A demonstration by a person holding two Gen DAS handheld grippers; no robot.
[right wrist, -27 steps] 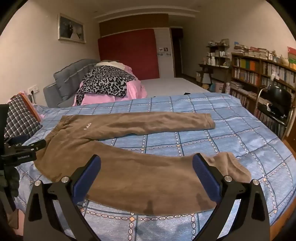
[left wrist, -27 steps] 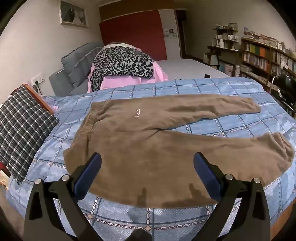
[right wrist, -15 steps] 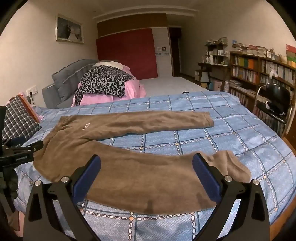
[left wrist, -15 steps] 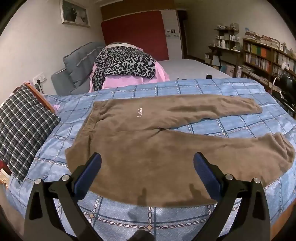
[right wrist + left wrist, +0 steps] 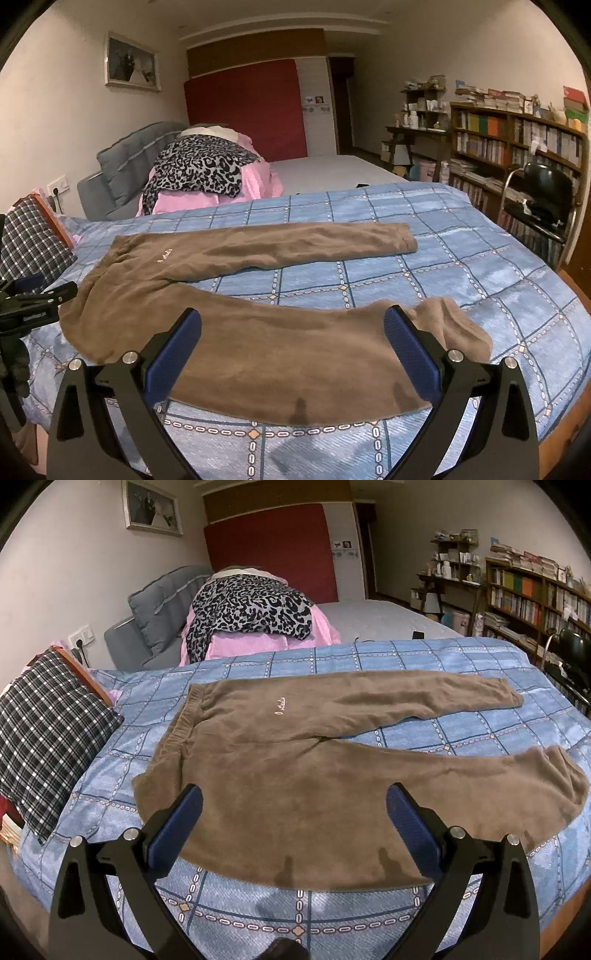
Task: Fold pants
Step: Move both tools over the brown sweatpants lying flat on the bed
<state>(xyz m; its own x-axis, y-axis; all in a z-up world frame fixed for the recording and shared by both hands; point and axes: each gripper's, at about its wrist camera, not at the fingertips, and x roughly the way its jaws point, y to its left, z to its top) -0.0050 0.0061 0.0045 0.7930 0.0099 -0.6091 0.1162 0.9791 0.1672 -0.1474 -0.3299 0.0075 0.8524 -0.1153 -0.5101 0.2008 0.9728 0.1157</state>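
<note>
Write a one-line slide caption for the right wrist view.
Open right gripper above brown pants spread flat on a blue bedspread.

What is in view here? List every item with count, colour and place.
pants: one, brown, spread flat on the bedspread, legs apart
bedspread: one, blue checked, covering the near bed
plaid pillow: one, black and white, left end of the bed
leopard-print garment: one, grey and black, atop the pink bedding
pink bedding: one pile, behind the bedspread
grey headboard cushion: one, by the left wall
framed picture: one, on the left wall
bookshelf: one, wooden, right wall
black chair: one, by the bookshelf
left gripper: open, above the pants
right gripper: open, above the near leg
</note>
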